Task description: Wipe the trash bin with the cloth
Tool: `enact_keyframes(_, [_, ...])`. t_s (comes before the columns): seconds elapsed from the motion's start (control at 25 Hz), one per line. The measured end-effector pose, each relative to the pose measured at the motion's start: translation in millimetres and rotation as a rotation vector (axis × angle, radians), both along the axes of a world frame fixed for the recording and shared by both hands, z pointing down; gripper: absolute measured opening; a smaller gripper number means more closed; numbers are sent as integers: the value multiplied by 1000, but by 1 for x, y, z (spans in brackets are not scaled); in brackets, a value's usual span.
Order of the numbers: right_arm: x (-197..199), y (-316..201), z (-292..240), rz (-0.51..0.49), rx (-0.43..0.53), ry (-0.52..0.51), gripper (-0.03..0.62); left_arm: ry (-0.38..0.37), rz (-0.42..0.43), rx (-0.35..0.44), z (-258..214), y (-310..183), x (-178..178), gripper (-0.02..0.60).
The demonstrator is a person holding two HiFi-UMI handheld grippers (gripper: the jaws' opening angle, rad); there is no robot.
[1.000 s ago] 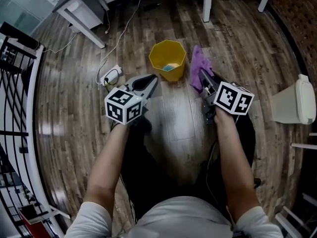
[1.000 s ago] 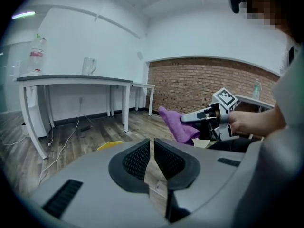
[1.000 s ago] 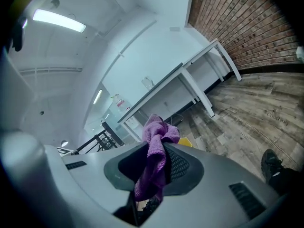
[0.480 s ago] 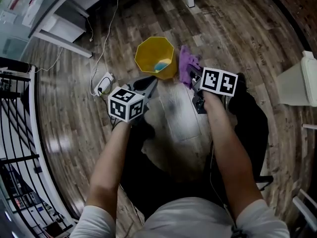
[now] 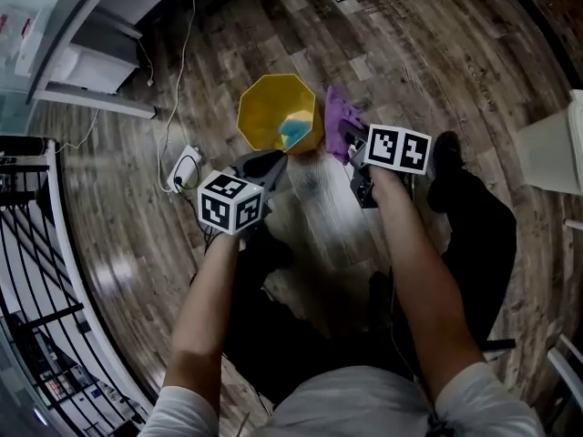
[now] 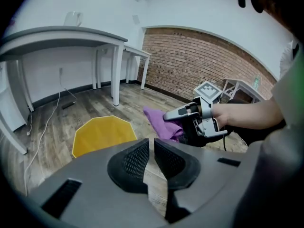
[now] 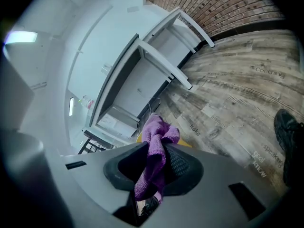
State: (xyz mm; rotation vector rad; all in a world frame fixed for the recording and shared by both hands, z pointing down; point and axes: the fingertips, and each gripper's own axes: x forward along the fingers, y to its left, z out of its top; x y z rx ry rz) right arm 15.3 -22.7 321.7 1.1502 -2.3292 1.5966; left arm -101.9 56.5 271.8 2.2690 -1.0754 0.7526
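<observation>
- The yellow trash bin (image 5: 260, 107) stands unanchored on the wood floor (image 5: 437, 71); it looks light, so a hard wipe could tip it.
- The left tool (image 5: 271, 164), jaws all but closed on nothing, hovers near the bin without bracing it.
- The right tool (image 5: 348, 140) pinches the purple cloth (image 5: 333, 116) just beside the bin; the loose bunch may snag the rim.

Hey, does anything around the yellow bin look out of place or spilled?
Nothing spilled; the yellow trash bin stands upright. One oddity: a blue item lies inside it, too blurred to identify.
</observation>
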Motion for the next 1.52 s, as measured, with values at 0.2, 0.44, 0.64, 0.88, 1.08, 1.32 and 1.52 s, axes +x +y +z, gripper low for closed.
enact_keyframes(0.2, [1,-23,29,26,-33,-27,72,19,5,-28,27,-18,1,17])
enact_keyframes(0.44, [-1,-43,59,-27,-32,-27,72,-69,52,-38,52,-44,-1,17])
enact_keyframes(0.64, [2,-52,88,-36,-59,-40,72,-125,163,-75,70,-57,15,26])
enact_keyframes(0.88, [-4,-56,110,-44,-96,-56,72,-316,228,-152,84,-67,-22,84])
enact_keyframes(1.08, [-18,-60,113,-124,-81,-72,72,-308,323,-225,115,-57,-5,130])
enact_keyframes(1.32, [-26,-66,117,-118,-67,-147,72,-226,355,-157,118,-67,19,130])
enact_keyframes(1.52, [-29,-53,123,-132,-93,-172,72,-404,397,-266,117,-54,-28,130])
